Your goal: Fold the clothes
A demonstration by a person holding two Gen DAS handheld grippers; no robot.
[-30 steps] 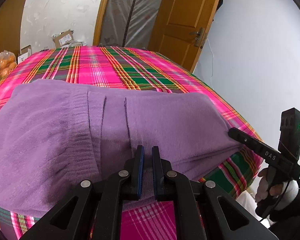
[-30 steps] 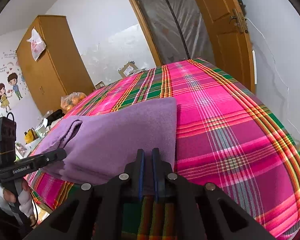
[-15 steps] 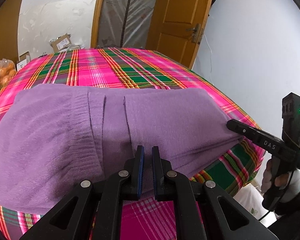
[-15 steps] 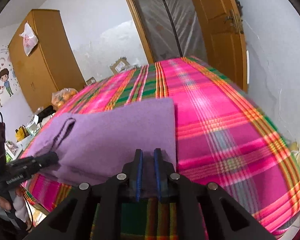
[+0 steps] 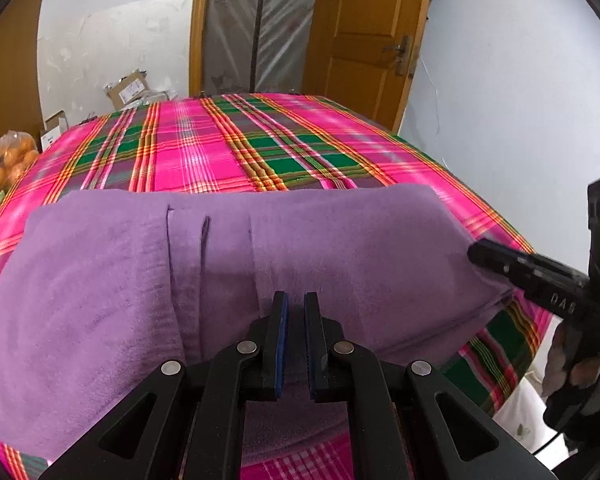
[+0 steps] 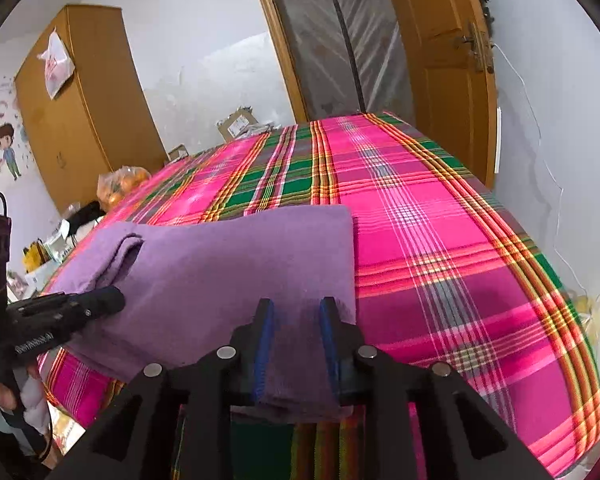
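Since a second ago the right gripper (image 6: 296, 320) has parted its jaws from nearly closed to a moderate gap, with the near right corner of the purple garment (image 6: 236, 264) lying loose between the blue pads (image 6: 265, 344) rather than pinched. Over on the other side, the left gripper (image 5: 293, 312) has stayed put: its jaws stand narrow, a thin slit between them, and from the wrist view I cannot tell for sure whether any cloth is caught in that slit or merely lies under it. That garment is folded into a long band across the near edge of the bed (image 6: 440, 240), on the pink and green plaid sheet, with its ribbed end and a few pleats toward the left and a stacked, layered edge at the right corner. My reading is that a fold has just been laid down and the right side is letting go. To do this well, the right jaws should open clear of every layer before backing straight off, so the stacked corner is not dragged toward the bed edge, where it already hangs close. The left side should release the same way, then both can press or smooth the pleats before any further fold. A bag of oranges (image 5: 4, 164) sits off beyond the bed's left corner, well apart.
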